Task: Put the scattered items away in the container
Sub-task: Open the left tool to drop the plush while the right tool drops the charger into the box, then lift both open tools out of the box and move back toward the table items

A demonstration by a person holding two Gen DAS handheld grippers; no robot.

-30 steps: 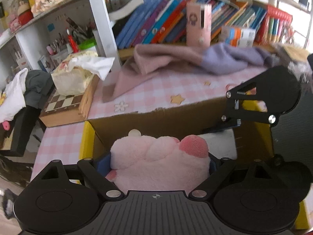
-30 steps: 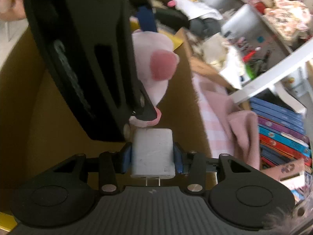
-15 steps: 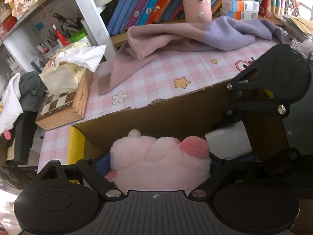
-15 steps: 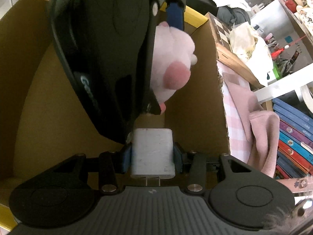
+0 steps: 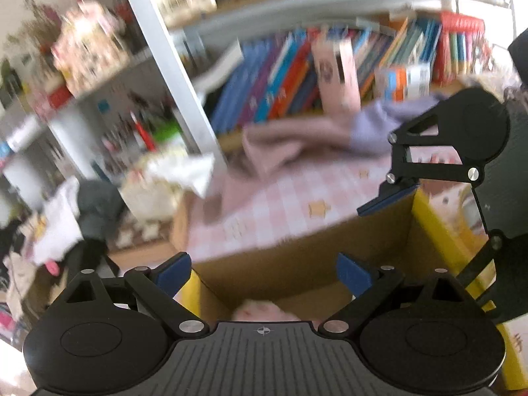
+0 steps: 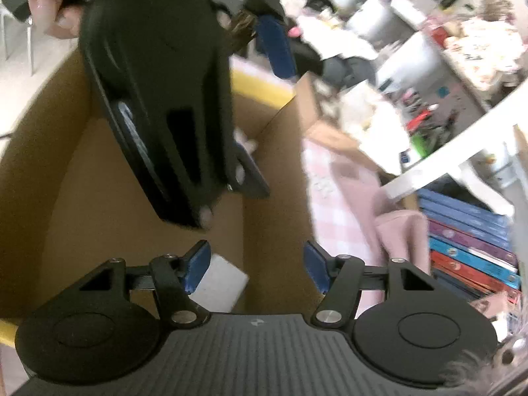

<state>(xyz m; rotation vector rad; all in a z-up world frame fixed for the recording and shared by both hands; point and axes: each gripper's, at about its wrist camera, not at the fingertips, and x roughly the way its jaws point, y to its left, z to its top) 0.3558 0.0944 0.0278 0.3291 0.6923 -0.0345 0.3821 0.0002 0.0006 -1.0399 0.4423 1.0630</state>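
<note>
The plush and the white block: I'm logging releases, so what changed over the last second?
Both were let go. The left tool opened off the pink plush, which now lies low in the cardboard box. The right tool has just been opening, and the white block has left its pads, lying tilted in the box. Both tools have lifted. The box stayed put.

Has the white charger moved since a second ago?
Yes. The white charger has left the right tool, whose jaws have just been opening, and dropped into the cardboard box.
</note>
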